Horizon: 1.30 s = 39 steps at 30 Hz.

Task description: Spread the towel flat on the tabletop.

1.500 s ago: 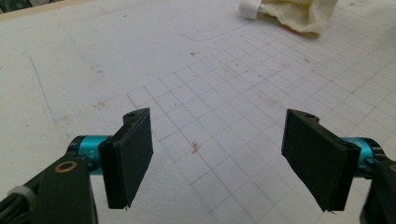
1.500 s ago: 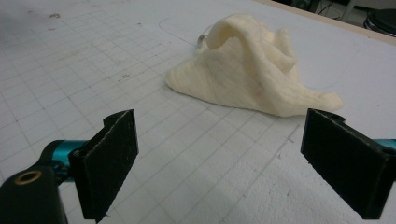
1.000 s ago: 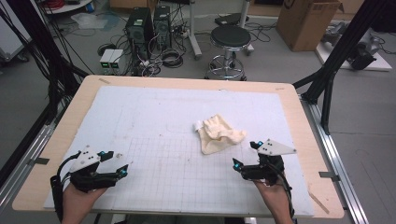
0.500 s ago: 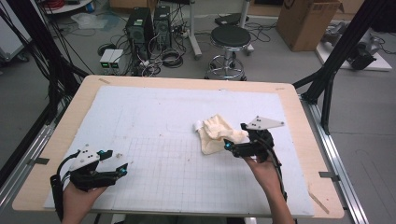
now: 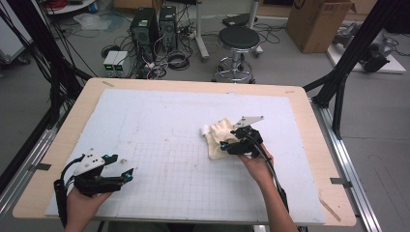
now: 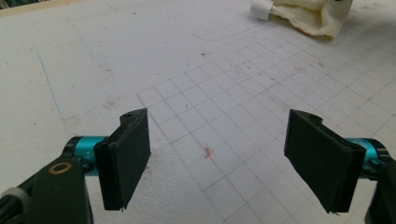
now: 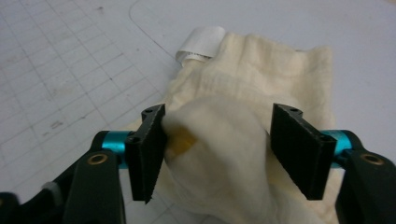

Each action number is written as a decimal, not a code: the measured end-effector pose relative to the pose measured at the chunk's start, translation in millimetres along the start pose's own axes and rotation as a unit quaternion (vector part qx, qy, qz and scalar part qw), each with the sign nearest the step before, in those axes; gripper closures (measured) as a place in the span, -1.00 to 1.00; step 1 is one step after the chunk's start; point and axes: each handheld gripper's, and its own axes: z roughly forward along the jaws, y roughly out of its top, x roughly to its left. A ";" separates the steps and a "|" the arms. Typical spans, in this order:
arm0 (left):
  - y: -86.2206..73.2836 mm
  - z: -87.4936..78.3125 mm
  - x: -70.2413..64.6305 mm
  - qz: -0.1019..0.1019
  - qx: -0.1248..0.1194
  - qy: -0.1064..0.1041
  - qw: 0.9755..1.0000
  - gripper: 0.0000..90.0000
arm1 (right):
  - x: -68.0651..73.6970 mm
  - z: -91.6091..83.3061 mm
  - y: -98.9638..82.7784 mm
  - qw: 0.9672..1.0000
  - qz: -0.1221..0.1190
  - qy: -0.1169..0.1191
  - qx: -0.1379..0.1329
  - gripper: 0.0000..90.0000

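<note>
We hold two black grippers: the left gripper (image 5: 126, 175) and right gripper (image 5: 226, 145) each carry a grey three-cornered plate, teal collars behind flat black jaws, brass-ringed screws; black cables trail back; our forearms are bare.

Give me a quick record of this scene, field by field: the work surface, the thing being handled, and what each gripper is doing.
surface: white gridded mat on a wooden table
item: crumpled cream cloth with a white tag, lying right of the mat's middle
right gripper: jaws either side of a fold of the cloth, have just been closing, both pads touching it
left gripper: jaws wide apart, nothing between them, near the mat's front left corner
behind the table: black stool
</note>
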 end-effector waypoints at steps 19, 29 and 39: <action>0.6 0.8 -2.4 0.000 -0.004 0.001 1.000 -0.49 | -9.0 8.7 -3.1 1.000 0.002 0.014 0.026 0.74; 1.1 1.5 -3.8 0.005 -0.003 0.001 1.000 -0.49 | 12.3 -16.9 15.6 0.998 -0.032 0.054 -0.027 0.75; 1.6 2.0 -5.0 0.008 -0.004 0.002 1.000 -0.50 | 47.0 -31.6 41.5 0.989 -0.078 0.107 -0.068 0.75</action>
